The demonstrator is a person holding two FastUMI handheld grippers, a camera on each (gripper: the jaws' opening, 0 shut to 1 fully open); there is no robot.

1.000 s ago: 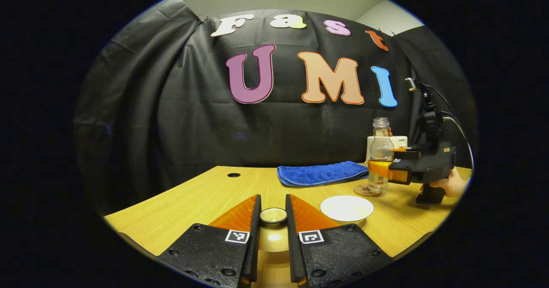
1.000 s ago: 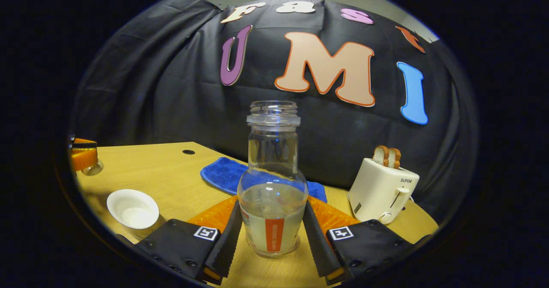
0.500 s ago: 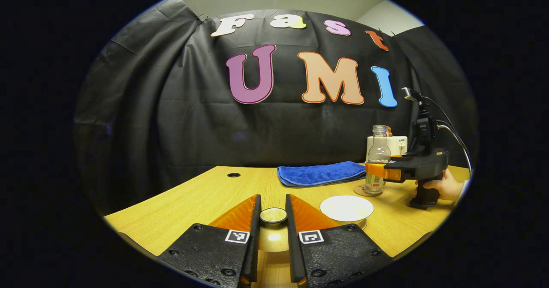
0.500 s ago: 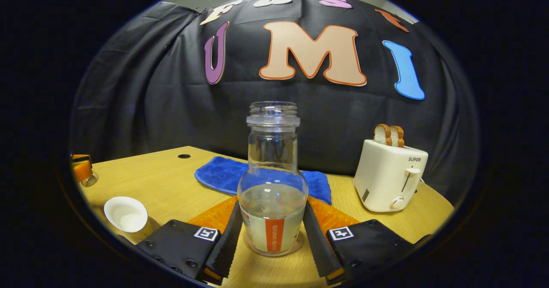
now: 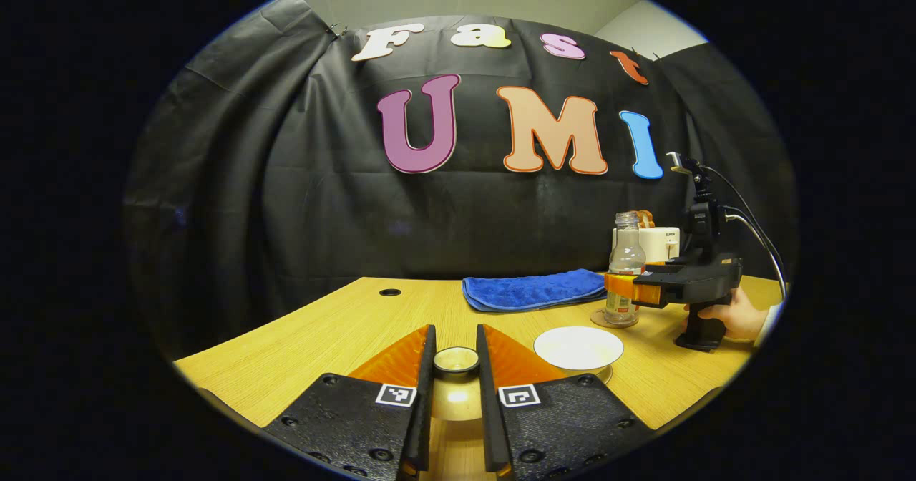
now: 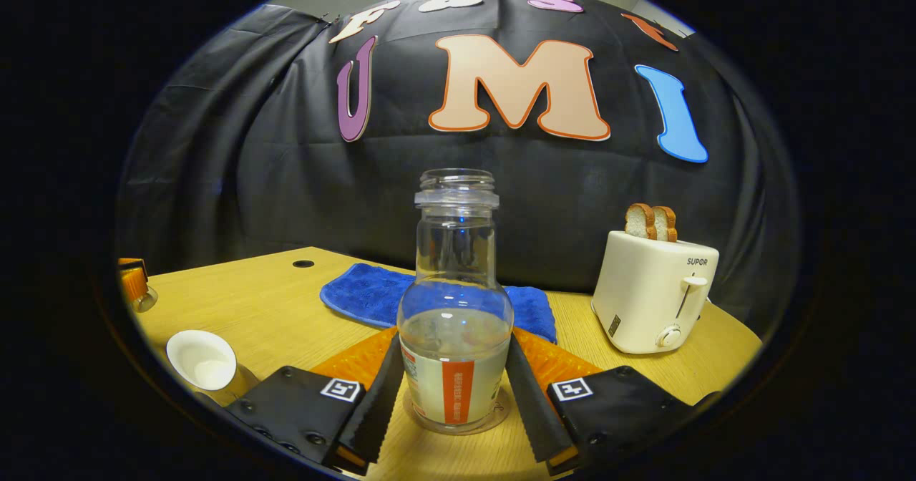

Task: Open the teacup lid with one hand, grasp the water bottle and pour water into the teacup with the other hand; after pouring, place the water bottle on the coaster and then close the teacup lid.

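Holding level and pointing across the wooden table [image 5: 343, 323], my left gripper [image 5: 456, 366] has both fingers pressed on the knob of the teacup lid [image 5: 456, 359], raised clear of the tabletop. The open teacup [image 5: 578, 347] sits just to its right, white inside and uncovered.

My right gripper [image 6: 454, 388] is also level, its fingers set either side of the water bottle [image 6: 456, 309]. Whether they press on the glass or stand a hair off it, I cannot tell. The bottle stands upright, uncapped and partly filled, its base on the clear round coaster [image 6: 501, 409].

From the left gripper view I see the right gripper [image 5: 630, 289] side-on with a hand [image 5: 733, 318] around its grip near the table's right edge, and the coaster [image 5: 597, 318] showing under the bottle [image 5: 624, 266]. Bare wood lies between teacup and bottle.

The right gripper view gives me the white toaster [image 6: 655, 291] in full, holding two slices of bread [image 6: 650, 222], right of the bottle; a blue towel [image 6: 365, 291] lies behind it. The teacup [image 6: 202, 359] sits at far left, well apart, with the left gripper [image 6: 132, 284] at the very edge beyond it.
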